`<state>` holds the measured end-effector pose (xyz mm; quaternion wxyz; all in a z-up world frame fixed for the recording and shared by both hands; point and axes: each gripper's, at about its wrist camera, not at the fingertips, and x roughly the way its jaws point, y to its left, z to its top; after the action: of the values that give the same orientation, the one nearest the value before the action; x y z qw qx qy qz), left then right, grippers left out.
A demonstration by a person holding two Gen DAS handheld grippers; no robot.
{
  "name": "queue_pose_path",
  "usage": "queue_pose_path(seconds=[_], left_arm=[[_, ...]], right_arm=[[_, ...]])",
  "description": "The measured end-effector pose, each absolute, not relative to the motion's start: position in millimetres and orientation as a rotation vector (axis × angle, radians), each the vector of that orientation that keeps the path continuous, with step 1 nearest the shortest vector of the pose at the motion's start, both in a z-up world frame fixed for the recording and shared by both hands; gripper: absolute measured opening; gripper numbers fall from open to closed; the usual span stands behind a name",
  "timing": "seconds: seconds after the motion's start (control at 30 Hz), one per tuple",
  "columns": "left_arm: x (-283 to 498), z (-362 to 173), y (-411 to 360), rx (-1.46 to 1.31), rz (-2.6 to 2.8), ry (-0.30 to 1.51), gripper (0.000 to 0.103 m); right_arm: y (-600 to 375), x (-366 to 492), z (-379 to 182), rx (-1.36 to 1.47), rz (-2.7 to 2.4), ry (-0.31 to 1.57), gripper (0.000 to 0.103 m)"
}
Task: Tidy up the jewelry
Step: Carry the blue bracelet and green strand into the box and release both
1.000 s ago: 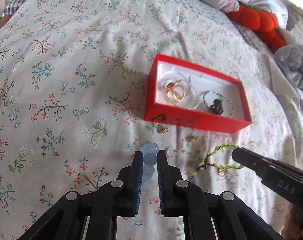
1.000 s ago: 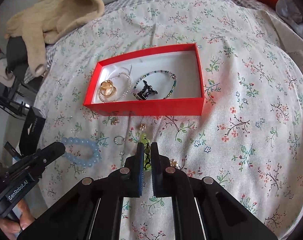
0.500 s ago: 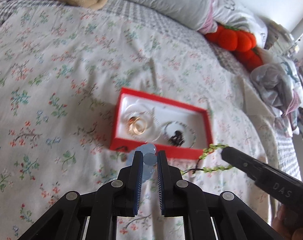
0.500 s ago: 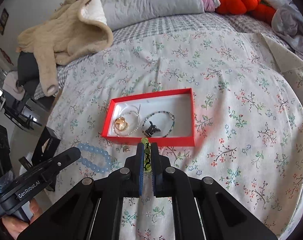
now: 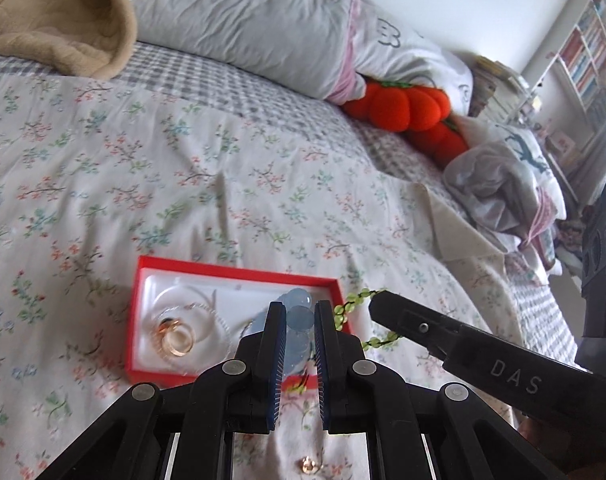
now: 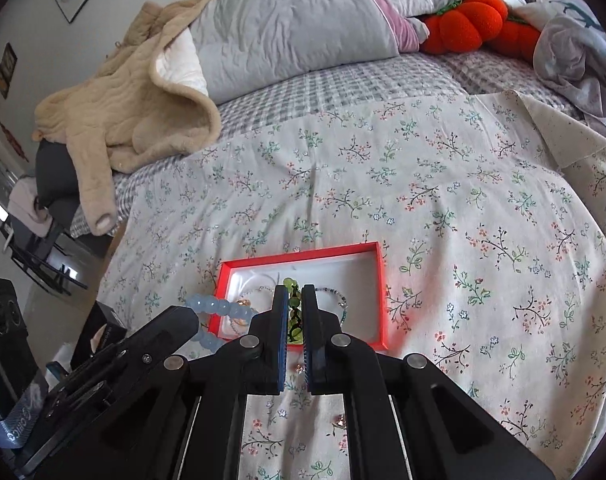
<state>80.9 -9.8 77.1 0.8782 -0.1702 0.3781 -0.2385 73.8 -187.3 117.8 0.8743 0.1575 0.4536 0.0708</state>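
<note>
Both grippers have come up off the bed since a second ago, and each brought its bracelet along, so the red box point(image 6: 377, 300) now looks smaller and sits lower in both views, with way more of the pillows and the orange plush pumpkin point(image 5: 407, 106) showing. Left gripper point(image 5: 297, 314) has its jaws pinched nearly closed on the pale blue bead bracelet point(image 6: 217, 307), which was lying on the floral bedspread point(image 6: 463, 208) before and now hangs in the air just in front of the box's left end. Right gripper point(image 6: 293, 300) is clamped even tighter on the green bead bracelet point(image 5: 353, 306); that one was on the cover below the box earlier, and now its loop dangles off the jaw tips right by the box's near right corner in the left wrist view. Box itself hasn't budged: the gold rings point(image 5: 174, 336) and the thin beaded bracelets are where they were on the white lining. A small gold earring point(image 5: 309, 465) is left on the bedspread under the left gripper, plus another little piece point(image 6: 340, 421) under the right one. Beige jacket point(image 6: 135, 108) is heaped at the head of the bed.
</note>
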Motion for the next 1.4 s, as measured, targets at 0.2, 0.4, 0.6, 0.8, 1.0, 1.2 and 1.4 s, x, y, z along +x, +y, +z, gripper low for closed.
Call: queue_pose_path(seconds=[0.2, 0.4, 0.6, 0.8, 1.0, 1.2, 1.4], left_arm=[[107, 53, -12, -0.342, -0.476, 0.797, 0.009], [127, 29, -3, -0.310, -0.415, 0.826, 0.009], [137, 20, 5, -0.281, -0.350, 0.843, 0.010], [134, 27, 22, -0.269, -0.287, 0.852, 0.030], [129, 24, 40, -0.245, -0.217, 0.893, 0.042], [127, 10, 48, -0.248, -0.172, 0.968, 0.046], [126, 2, 47, -0.240, -0.161, 1.026, 0.048]], right_arm=[[-195, 85, 110, 0.322, 0.119, 0.935, 0.007], [-196, 94, 103, 0.291, 0.107, 0.937, 0.006], [-190, 104, 97, 0.278, 0.113, 0.940, 0.006], [-173, 113, 95, 0.265, 0.139, 0.938, 0.007], [-155, 120, 95, 0.281, 0.214, 0.932, 0.007], [-163, 131, 66, 0.288, 0.169, 1.018, 0.007], [-180, 133, 49, 0.280, 0.108, 1.072, 0.007]])
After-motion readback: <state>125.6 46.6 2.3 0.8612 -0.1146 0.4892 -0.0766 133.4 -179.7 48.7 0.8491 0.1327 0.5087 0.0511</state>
